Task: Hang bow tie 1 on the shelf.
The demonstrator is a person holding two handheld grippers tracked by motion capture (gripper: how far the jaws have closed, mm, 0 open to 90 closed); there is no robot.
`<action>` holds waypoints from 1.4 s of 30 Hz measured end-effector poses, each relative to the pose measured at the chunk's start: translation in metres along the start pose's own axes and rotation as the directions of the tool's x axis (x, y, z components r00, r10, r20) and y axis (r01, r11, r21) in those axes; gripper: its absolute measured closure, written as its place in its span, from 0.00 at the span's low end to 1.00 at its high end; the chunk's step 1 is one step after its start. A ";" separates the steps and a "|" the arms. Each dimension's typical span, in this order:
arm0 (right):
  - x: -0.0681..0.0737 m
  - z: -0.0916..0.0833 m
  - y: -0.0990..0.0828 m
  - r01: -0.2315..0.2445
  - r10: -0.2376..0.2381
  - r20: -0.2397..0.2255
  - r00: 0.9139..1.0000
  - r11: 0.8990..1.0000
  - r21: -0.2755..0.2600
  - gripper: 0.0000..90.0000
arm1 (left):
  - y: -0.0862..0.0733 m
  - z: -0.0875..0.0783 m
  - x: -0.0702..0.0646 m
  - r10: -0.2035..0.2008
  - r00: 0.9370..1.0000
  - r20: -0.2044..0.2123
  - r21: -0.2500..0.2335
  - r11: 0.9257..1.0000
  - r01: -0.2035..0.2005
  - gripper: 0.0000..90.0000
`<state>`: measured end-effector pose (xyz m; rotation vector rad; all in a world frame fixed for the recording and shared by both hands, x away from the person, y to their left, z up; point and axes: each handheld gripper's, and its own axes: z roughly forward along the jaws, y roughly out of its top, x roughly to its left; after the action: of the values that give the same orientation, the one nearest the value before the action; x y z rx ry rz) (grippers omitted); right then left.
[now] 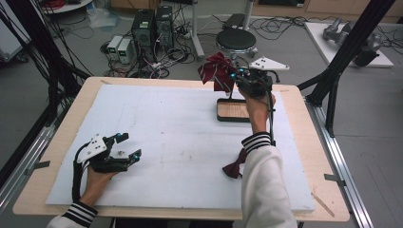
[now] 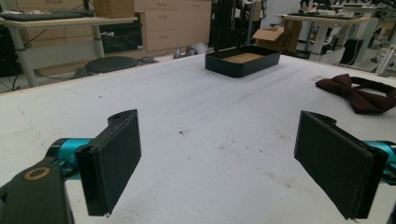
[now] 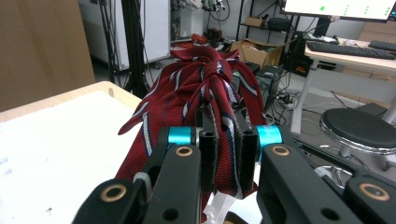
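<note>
Item: my right gripper (image 3: 226,140) clamps the red striped bow tie (image 3: 196,88) above the black tray (image 1: 233,110); my left gripper (image 2: 224,154) rests wide open, empty.

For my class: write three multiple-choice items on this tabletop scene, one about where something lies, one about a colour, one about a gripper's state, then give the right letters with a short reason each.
1. Where does the plain dark bow tie lie?
A. In the black tray
B. On the white mat near the person's right sleeve
C. Under the left gripper

2. What colours has the bow tie held by the right gripper?
A. Red with pale stripes
B. Plain green
C. Yellow with dots

3. How do the jaws of the left gripper stand?
A. Shut on a bow tie
B. Shut on nothing
C. Open, with nothing between them

Answers:
1 B: the high view shows it on the white mat beside the sleeve, away from the black tray.
2 A: the right gripper view shows red cloth with pale stripes.
3 C: the left gripper view shows the pads wide apart over bare mat.
</note>
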<state>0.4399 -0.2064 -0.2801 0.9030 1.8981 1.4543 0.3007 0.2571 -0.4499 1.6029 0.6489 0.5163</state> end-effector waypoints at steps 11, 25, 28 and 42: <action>0.009 0.016 -0.003 -0.008 0.008 -0.023 1.000 1.000 -0.001 0.93 | 0.000 0.000 0.000 0.005 1.000 0.002 -0.001 1.000 -0.005 0.17; 0.016 0.029 -0.008 -0.002 0.004 -0.042 0.999 0.999 0.043 0.93 | 0.000 0.000 -0.001 0.006 1.000 0.002 0.000 1.000 -0.006 0.17; 0.016 0.031 -0.009 -0.012 0.013 -0.039 0.999 0.999 0.047 0.93 | 0.000 0.000 -0.001 0.005 1.000 0.002 0.000 1.000 -0.005 0.17; 0.025 0.048 -0.017 0.010 -0.003 -0.050 0.999 0.992 0.126 0.93 | 0.000 0.000 -0.001 0.005 1.000 0.001 -0.003 1.000 -0.005 0.17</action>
<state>0.4590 -0.1620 -0.3092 0.9248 2.0467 1.3776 0.3000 0.2560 -0.4501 1.6023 0.6432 0.5194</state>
